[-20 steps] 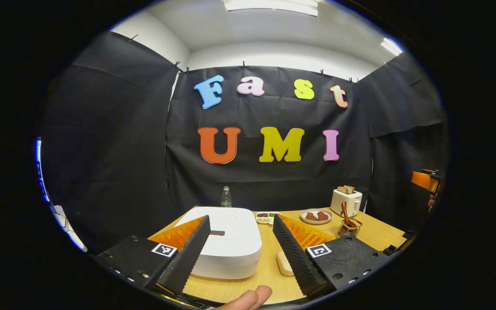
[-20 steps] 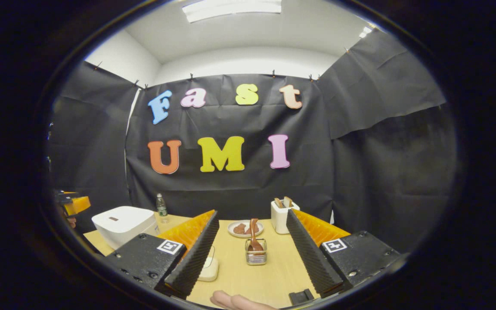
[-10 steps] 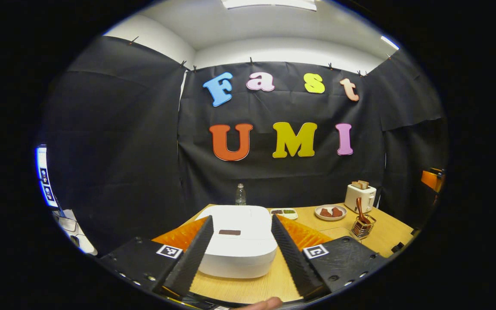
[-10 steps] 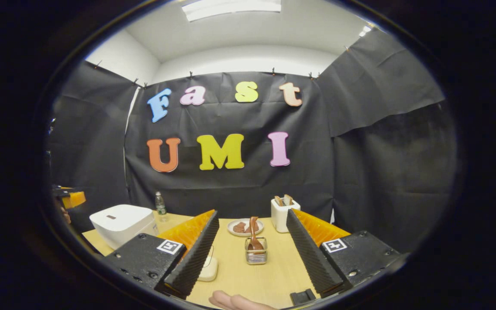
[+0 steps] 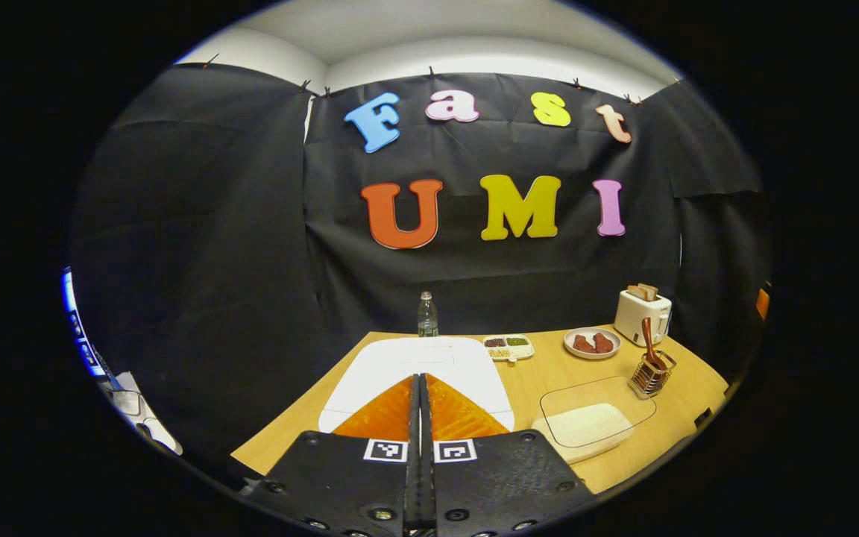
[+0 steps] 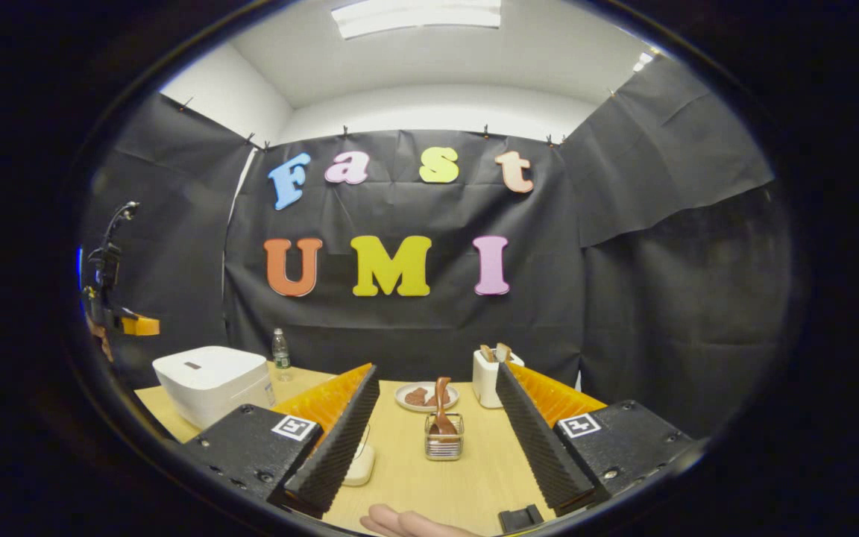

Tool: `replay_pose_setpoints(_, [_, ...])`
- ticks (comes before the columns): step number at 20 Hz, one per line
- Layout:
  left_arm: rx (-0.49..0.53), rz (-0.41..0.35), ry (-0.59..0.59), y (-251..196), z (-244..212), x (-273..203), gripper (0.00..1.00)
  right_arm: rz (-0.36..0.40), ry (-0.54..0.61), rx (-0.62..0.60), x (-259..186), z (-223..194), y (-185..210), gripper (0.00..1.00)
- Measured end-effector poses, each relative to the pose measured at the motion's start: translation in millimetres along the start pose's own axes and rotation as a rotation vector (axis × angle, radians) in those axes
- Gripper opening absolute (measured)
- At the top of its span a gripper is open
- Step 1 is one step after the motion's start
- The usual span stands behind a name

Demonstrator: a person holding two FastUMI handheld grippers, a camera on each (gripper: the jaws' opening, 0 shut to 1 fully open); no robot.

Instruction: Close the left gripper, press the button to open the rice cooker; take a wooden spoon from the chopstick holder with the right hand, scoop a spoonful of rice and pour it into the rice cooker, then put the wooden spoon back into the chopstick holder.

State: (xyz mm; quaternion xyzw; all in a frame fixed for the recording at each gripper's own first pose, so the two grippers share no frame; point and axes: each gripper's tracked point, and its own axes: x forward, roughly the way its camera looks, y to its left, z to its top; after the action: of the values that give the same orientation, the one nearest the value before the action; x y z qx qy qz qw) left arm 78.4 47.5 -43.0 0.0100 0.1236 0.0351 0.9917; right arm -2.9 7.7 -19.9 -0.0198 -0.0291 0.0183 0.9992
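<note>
Overhead, left gripper (image 5: 420, 380) pinched above rice cooker (image 5: 418, 365), right gripper (image 6: 437, 418) gaping

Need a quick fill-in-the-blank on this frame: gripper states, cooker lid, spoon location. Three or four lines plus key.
1. The left hand-held gripper has its fingers ____ above the rice cooker.
2. The right hand-held gripper is ____.
3. The rice cooker's lid is ____.
4. The wooden spoon stands in the ____.

Missing words: shut; open; closed; chopstick holder
</note>
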Motion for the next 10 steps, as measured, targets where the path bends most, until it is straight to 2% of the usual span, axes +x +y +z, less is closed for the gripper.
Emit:
replay_pose_setpoints(3, [-0.047, -0.027, 0.129, -5, -19, 35, 0.00, 0.001, 0.015, 0.001, 2, -8, -2, 1.00])
replay_pose_setpoints(4, [-0.050, -0.021, 0.161, -3, -25, 46, 0.00, -0.008, 0.009, 0.016, 2, -8, -6, 0.96])
replay_pose_setpoints(7, [-0.032, 0.006, 0.218, 6, -36, 68, 0.00, -0.017, -0.003, 0.047, 1, -13, -13, 1.00])
replay_pose_setpoints(9, [-0.030, -0.001, 0.228, 5, -41, 77, 0.00, -0.020, -0.017, 0.070, 0, -13, -19, 1.00])
replay_pose_setpoints(10, [-0.028, 0.005, 0.241, 6, -45, 80, 0.00, -0.005, -0.017, 0.091, -1, -15, -19, 0.96])
